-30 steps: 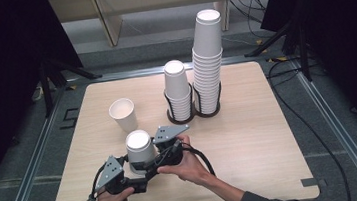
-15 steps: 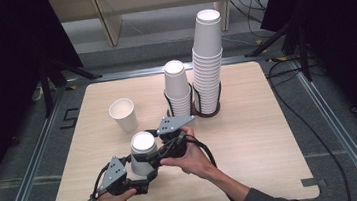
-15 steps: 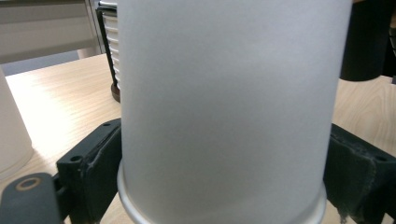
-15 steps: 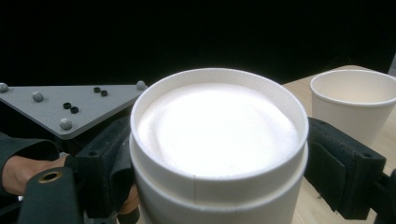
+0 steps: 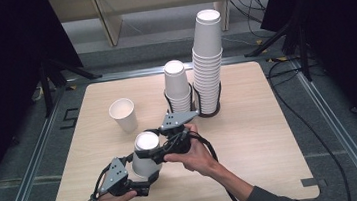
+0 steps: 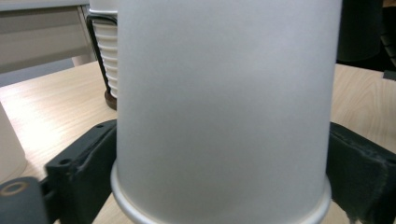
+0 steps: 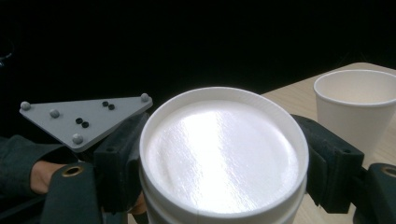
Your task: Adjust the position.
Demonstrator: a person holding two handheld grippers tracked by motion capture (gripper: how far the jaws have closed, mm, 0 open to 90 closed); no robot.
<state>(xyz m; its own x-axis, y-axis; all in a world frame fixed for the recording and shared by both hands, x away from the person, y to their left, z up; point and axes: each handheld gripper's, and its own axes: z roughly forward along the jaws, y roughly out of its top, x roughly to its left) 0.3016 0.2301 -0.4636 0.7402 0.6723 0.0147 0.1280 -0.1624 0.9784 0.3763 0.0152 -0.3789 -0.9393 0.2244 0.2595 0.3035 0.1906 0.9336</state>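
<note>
1. We count one upside-down cup (image 5: 147,154) near the tabletop (image 5: 251,143) front, one upright cup (image 5: 123,115), two stacks (image 5: 177,85) behind.
2. No writing anywhere.
3. Left claw (image 5: 142,177), jaws just opening, hugs its base; right claw (image 5: 164,150) clenches the top.

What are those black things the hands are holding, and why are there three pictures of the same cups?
Those black things are claws. A person holds one in each hand and squeezes them to grab things. The big picture comes from a camera up above, looking down at the wooden table. The other two come from small cameras riding on each claw, so they see very close up.

On the table stand one loose cup, a short stack of cups and a tall stack of cups, both in dark holders.

Both claws grip an upside-down white cup. The right claw pinches it near the top. The left claw has it low down, near the rim. Its jaws have just been opening a little, but they touch the cup's sides.
</note>
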